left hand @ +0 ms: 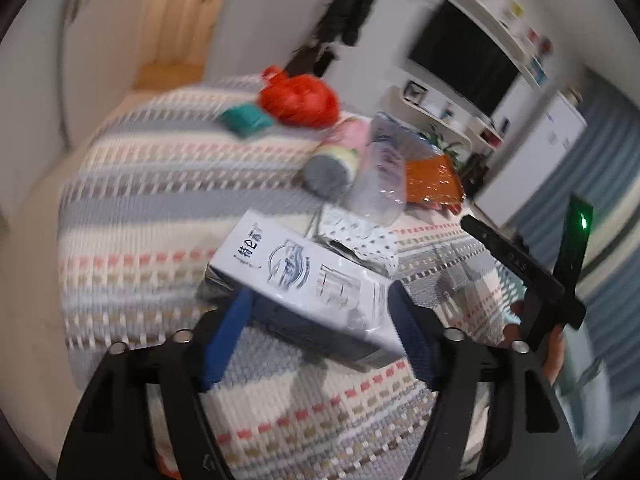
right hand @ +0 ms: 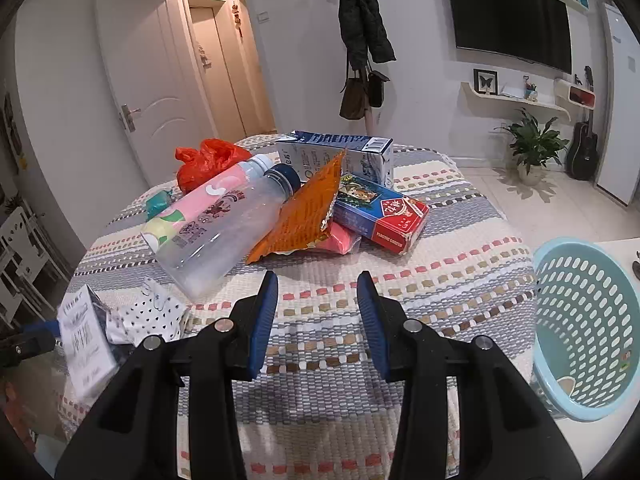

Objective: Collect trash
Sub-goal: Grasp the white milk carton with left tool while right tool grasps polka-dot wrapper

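White carton sits between the wide jaws of the left gripper, not visibly clamped; the right gripper waits apart, empty. Next: clamp firmly, then carry to the blue basket beside the table.

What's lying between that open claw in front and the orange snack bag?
Nothing: in the right wrist view, only bare striped tablecloth separates the right gripper from the orange snack bag.
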{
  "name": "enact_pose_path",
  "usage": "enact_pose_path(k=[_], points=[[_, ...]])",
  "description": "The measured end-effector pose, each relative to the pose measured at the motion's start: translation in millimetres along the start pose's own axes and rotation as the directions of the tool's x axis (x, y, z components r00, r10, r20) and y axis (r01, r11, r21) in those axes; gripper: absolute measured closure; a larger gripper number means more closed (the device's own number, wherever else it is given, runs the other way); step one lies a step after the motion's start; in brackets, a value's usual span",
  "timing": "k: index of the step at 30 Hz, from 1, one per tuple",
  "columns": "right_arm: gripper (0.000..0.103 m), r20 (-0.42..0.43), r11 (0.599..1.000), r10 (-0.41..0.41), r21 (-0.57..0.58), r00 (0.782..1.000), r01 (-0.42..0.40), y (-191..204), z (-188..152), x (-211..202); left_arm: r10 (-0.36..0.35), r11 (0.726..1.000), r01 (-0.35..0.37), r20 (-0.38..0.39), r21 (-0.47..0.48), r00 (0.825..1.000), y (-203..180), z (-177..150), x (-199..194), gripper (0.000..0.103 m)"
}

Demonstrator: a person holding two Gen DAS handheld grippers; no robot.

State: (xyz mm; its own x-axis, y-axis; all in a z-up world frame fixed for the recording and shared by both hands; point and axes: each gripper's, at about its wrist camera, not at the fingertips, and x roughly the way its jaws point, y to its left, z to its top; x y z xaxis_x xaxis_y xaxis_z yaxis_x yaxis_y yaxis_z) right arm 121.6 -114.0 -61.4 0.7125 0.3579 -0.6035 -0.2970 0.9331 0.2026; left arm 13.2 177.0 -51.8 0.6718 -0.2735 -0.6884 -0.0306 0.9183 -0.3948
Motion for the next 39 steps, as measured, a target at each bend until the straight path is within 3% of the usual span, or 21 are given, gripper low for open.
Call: enact_pose_path(k=[6,14,22,25,27,31,34,39], points=[[0.065,-0.004,1.0,0.011,0.003,1.0,-0.011,0,0,1,0.002,0.991,-0.013,-0.081,-0.133,0.997,13,16,32,0.026],[0.065,-0.02,1.0,0.022,-0.005,1.0,-0.022,1,-1,3,0.043,0.999,-0.041,-0.096,0.024,0.994,-6,59,73,0.026],[0.065,-0.032,0.997,0.045,-0.054,0.998,-0.047,11,0,3,0.187,0.982,-0.185,-0.121,0.03,0.975,-36,31,73,0.016],[0.065,-0.045,0.993,0.063,-0.095,0.997,-0.067,24,-2,1,0.246,0.968,-0.238,-0.114,0.074,0.963,-48,20,80,0.022],[0.065,-0.061,0.988,0.089,-0.12,0.994,-0.096,35,-3,-2,0.228,0.973,-0.221,-0.113,0.067,0.967,-46,20,73,0.028],[0.052,-0.084,0.97,0.128,-0.199,0.988,-0.142,65,-5,-8,0.179,0.983,-0.177,-0.082,0.041,0.98,-30,17,46,0.046],[0.051,-0.124,0.955,0.17,-0.225,0.978,-0.195,86,-8,-3,0.147,0.989,-0.148,-0.074,-0.007,0.986,-9,14,31,0.047],[0.051,-0.209,0.951,0.151,-0.238,0.966,-0.2,106,-13,20,0.157,0.985,-0.16,-0.053,-0.061,0.986,14,10,12,0.047]])
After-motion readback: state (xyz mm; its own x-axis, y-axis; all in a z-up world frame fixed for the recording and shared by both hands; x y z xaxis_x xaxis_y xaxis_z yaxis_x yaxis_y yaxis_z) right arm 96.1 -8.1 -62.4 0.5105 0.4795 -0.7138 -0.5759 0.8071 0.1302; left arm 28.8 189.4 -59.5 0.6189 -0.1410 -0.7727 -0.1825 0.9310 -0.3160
